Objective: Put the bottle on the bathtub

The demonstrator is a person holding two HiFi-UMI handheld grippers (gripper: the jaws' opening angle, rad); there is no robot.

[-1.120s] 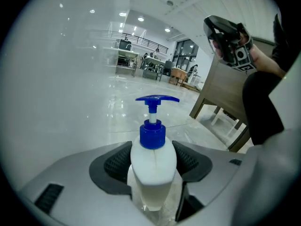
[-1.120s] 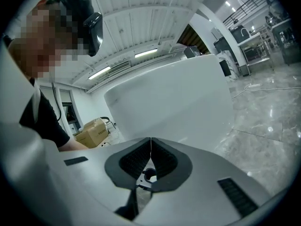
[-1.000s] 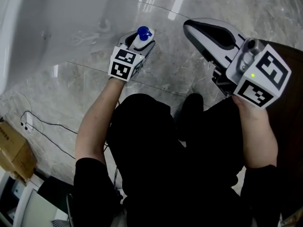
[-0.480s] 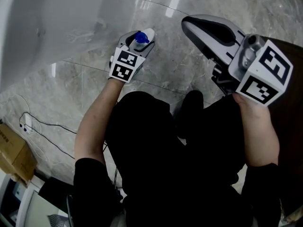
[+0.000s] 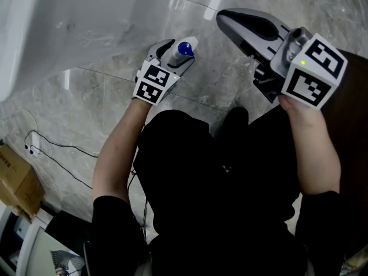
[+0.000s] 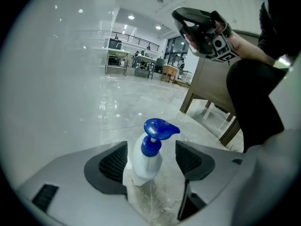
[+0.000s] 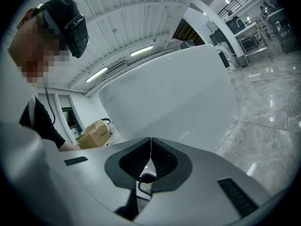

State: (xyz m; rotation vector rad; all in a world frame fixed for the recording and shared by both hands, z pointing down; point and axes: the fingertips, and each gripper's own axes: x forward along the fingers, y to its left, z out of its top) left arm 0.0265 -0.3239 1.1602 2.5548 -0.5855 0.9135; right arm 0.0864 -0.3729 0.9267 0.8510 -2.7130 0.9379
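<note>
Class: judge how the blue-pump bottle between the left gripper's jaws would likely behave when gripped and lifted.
The bottle looks like smooth, rounded plastic, so it may slip or twist in the jaws. Narrow, with a pump head on top, it would probably tip if nudged sideways. The left gripper has just been opening its jaws, with the bottle between them unclamped.
</note>
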